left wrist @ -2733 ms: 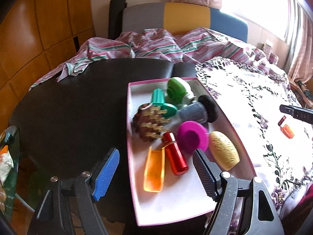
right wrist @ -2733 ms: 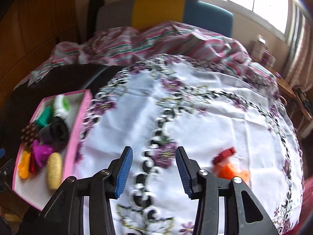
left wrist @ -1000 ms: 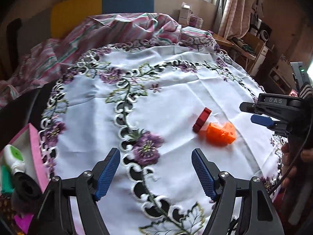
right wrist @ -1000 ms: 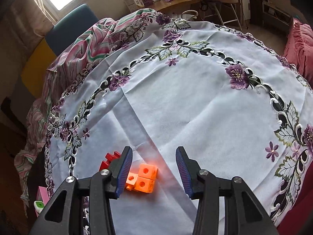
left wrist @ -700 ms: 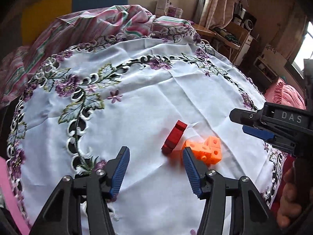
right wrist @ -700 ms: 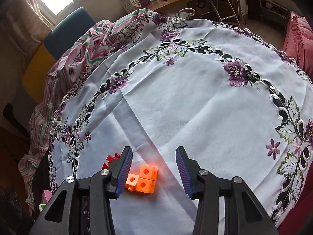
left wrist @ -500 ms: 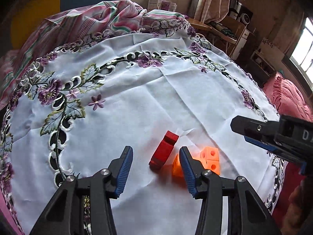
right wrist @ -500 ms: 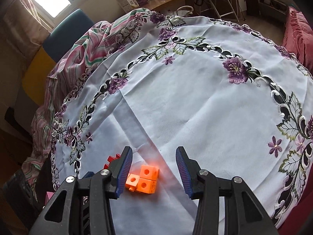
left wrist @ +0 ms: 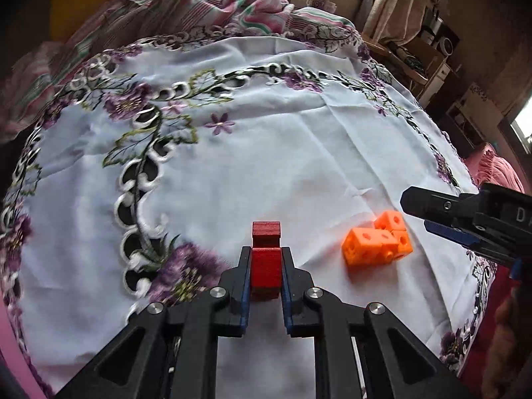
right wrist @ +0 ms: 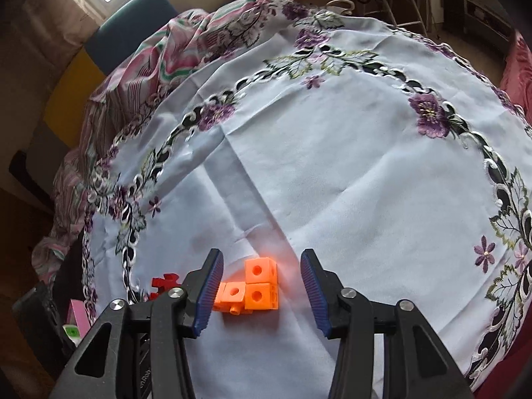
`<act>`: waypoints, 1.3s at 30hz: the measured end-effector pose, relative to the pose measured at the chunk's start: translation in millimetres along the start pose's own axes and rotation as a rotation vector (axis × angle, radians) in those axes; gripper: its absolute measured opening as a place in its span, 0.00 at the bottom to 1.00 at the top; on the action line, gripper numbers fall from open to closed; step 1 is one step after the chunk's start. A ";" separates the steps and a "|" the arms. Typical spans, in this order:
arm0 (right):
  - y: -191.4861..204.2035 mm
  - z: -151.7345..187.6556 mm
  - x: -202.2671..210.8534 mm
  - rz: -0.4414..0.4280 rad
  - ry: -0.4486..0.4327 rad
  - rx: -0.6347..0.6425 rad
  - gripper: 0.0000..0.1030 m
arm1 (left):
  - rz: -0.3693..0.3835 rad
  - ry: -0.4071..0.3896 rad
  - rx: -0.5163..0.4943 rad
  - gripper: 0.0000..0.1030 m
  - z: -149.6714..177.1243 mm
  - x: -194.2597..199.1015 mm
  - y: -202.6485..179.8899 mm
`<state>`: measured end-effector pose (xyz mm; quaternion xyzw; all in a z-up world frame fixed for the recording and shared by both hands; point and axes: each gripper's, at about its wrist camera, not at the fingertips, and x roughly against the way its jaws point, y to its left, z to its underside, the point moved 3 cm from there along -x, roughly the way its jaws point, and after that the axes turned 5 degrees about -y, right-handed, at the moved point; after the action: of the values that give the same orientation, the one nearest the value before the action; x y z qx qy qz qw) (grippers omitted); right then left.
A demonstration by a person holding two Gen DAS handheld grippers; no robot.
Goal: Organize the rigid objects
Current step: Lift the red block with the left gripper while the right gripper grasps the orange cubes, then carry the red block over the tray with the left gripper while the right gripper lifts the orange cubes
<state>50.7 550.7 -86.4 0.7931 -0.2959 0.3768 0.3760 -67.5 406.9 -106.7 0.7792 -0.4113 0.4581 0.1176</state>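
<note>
- Closing in from a wide spread a moment before, the left gripper (left wrist: 265, 267) had come down over the embroidered tablecloth (left wrist: 266, 139) and clamped its blue pads on the red block (left wrist: 265, 266), which a second earlier lay free on the cloth between open jaws.
- That block now sat squarely between the two pads, its far end sticking out past the fingertips; it appeared to rest on the cloth still, though the frames could not settle whether it had lifted.
- Judged from this, the pick was made and the next step would be carrying the piece to the pink tray (right wrist: 78, 312), a corner of which showed at the lower left of the right wrist view.
- The right gripper (right wrist: 261, 284) had just been widening its jaws; they stood roughly half open, straddling the orange cube cluster (right wrist: 252, 287) without pressing on it.
- The left pad looked close against the cluster's side, the right pad stood clear of it, so nothing was held on that side yet.
- In the left wrist view the cluster lay just beside the red block, near the right gripper's tips.
- A grip across three joined cubes could twist them if the pads met unevenly.
</note>
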 end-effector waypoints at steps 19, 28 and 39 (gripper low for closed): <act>32.7 26.6 -32.4 0.118 0.074 0.256 0.71 | -0.078 -0.112 0.059 0.15 63.6 88.6 41.2; 48.9 31.7 -28.2 0.130 0.023 0.390 0.50 | -0.131 -0.183 0.063 0.15 77.9 128.9 54.6; 43.5 34.9 -37.0 0.138 0.076 0.367 0.43 | -0.166 -0.213 0.095 0.15 95.0 154.0 72.8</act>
<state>11.1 505.4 -115.6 0.8114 -0.2616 0.4790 0.2094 -26.1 225.4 -48.5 0.8595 -0.3334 0.3804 0.0737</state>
